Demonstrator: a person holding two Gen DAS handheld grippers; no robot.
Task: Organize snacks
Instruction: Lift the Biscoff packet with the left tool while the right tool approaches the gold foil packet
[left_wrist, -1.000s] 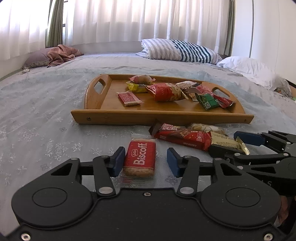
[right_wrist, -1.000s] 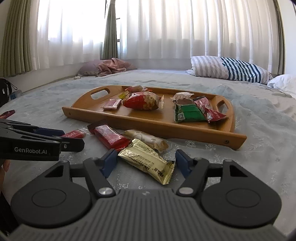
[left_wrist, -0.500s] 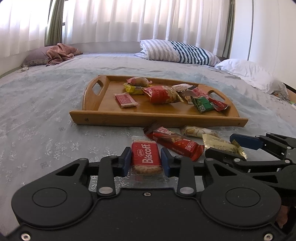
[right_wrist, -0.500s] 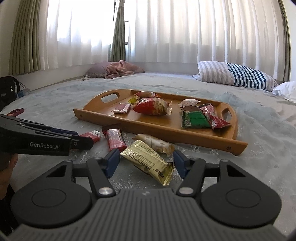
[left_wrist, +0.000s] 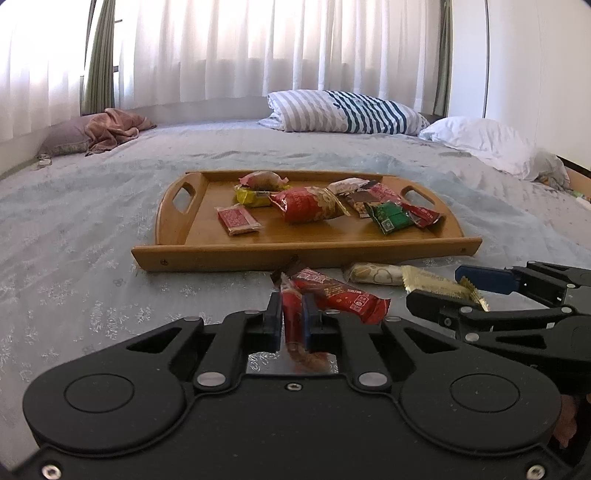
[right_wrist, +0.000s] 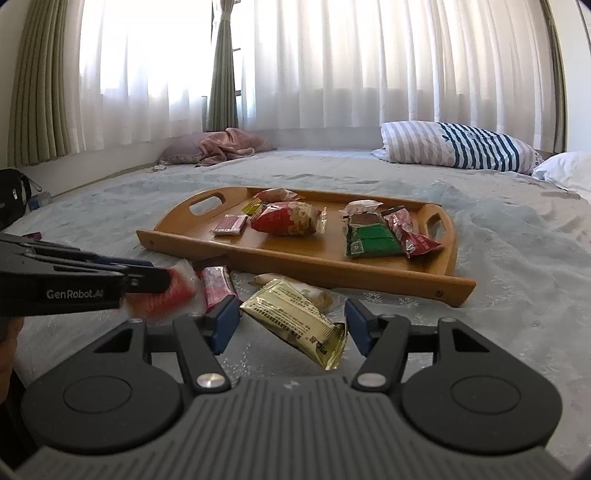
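The left tool (left_wrist: 291, 321) is clenched on a red biscuit packet (left_wrist: 293, 325), seen edge-on, its label hidden; from the right wrist it is only a red blur (right_wrist: 166, 295). The right tool (right_wrist: 291, 325) is spread wide around a gold snack packet (right_wrist: 295, 314) on the bed (left_wrist: 74, 236), just before the wooden tray (left_wrist: 306, 253).

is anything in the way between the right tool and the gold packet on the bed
Nothing visible. The gold packet already lies between the open fingers of the right tool. A pale wrapped snack lies just behind it, toward the wooden tray.
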